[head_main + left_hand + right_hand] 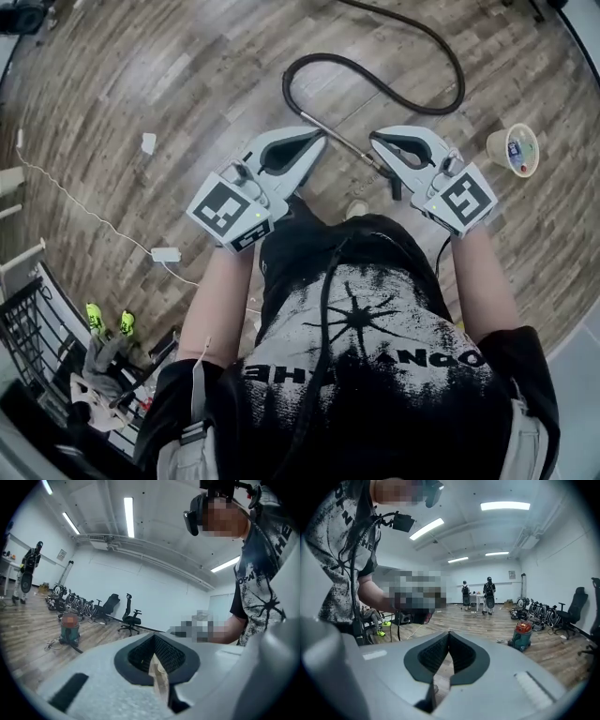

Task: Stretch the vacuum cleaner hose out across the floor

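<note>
Smooth grey left claw (317, 141) and right claw (378, 140), both together, empty, above looped black hose (375, 82) on wood-grain planks (141, 75)

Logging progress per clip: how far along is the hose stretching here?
Nothing looks done: the hose lies curled in a loop on the floor beside its metal wand. Nothing is in hand: left tongs and right tongs hang shut and empty above it. Left: grasp the hose and pull it straight.

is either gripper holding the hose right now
No, the hose lies curled on the floor, and the left gripper and right gripper are both shut on nothing.
</note>
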